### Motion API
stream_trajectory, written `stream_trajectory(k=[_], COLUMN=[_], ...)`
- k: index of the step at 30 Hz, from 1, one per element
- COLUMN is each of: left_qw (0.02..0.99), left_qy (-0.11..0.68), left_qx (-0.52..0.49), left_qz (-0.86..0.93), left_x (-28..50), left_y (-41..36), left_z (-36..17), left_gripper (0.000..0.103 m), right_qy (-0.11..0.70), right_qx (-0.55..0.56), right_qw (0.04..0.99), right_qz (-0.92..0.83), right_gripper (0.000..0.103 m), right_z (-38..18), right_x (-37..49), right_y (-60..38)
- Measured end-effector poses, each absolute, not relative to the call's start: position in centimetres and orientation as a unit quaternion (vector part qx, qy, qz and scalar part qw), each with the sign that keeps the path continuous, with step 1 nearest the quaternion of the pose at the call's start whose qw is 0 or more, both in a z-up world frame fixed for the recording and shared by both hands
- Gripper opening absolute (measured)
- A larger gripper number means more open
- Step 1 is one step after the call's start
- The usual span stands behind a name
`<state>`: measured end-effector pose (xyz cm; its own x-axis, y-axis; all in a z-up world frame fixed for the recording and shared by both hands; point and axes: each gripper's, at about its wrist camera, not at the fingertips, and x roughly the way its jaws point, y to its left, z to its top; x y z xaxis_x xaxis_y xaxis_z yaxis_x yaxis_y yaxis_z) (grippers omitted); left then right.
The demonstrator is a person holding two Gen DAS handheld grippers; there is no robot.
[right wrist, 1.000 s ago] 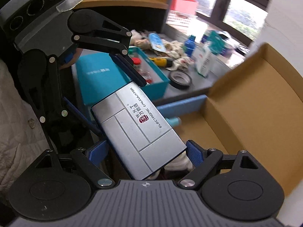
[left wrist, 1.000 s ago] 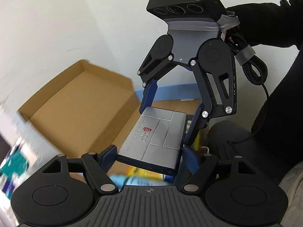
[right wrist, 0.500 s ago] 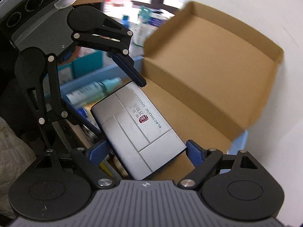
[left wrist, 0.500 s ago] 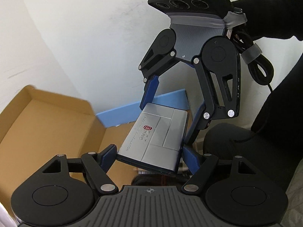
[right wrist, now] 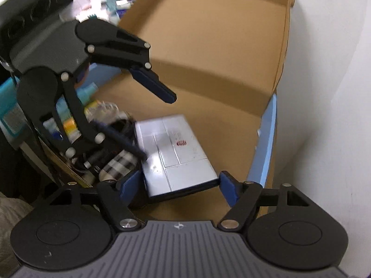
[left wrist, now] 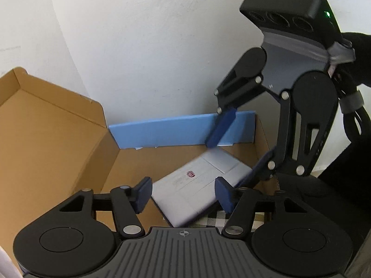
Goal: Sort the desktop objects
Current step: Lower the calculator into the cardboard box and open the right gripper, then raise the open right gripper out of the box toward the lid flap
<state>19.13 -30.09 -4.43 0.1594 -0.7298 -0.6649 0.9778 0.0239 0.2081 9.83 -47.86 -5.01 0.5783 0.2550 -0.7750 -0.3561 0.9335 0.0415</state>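
Observation:
A flat silver calculator box lies tilted inside an open cardboard box, blurred as if dropping. My left gripper is open, its blue fingers standing apart on either side of the calculator box and above it. My right gripper is open too, its fingers spread wider than the box's near end. Each gripper shows in the other's view, the right and the left both with jaws spread.
The cardboard box has a raised brown flap and a light blue flap against a white wall. Bottles, a checked cloth and other clutter sit in the box's left part. A dark sleeve is at the right.
Both grippers have opened and let go of the calculator box, which has dropped down into the cardboard box. The grippers have swung further over the box.

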Motion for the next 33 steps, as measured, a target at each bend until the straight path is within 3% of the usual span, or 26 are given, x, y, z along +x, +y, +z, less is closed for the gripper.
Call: stream_trajectory(k=[1, 2, 6, 12, 19, 24, 33], left_qw=[0.69, 0.692, 0.703, 0.712, 0.729, 0.744, 0.805], left_qy=[0.196, 0.198, 0.214, 0.226, 0.244, 0.259, 0.276], left_qx=[0.323, 0.323, 0.315, 0.316, 0.294, 0.263, 0.214], left_qz=[-0.617, -0.615, -0.601, -0.585, -0.569, -0.557, -0.479], left_x=[19.2, 19.2, 19.7, 19.5, 20.7, 21.0, 19.4], left_y=[-29.9, -29.8, -28.7, -28.5, -29.6, -29.0, -24.8], left_z=[-4.4, -4.4, -4.4, -3.9, -3.6, -2.8, -0.2], left_gripper=[0.063, 0.063, 0.063, 0.048, 0.048, 0.048, 0.049], right_qy=[0.429, 0.431, 0.432, 0.433, 0.422, 0.424, 0.44], right_qx=[-0.057, -0.052, -0.054, -0.065, -0.043, -0.017, 0.0], right_qw=[0.885, 0.884, 0.884, 0.884, 0.894, 0.897, 0.895], right_qz=[0.173, 0.175, 0.172, 0.164, 0.142, 0.121, 0.073], right_gripper=[0.067, 0.064, 0.064, 0.064, 0.064, 0.046, 0.043], right_z=[-5.2, -5.2, -5.0, -5.3, -4.4, -4.2, -5.0], right_x=[9.8, 9.8, 9.5, 9.4, 9.5, 11.1, 16.8], right_y=[-47.9, -47.9, -47.6, -47.1, -48.2, -48.7, -49.2])
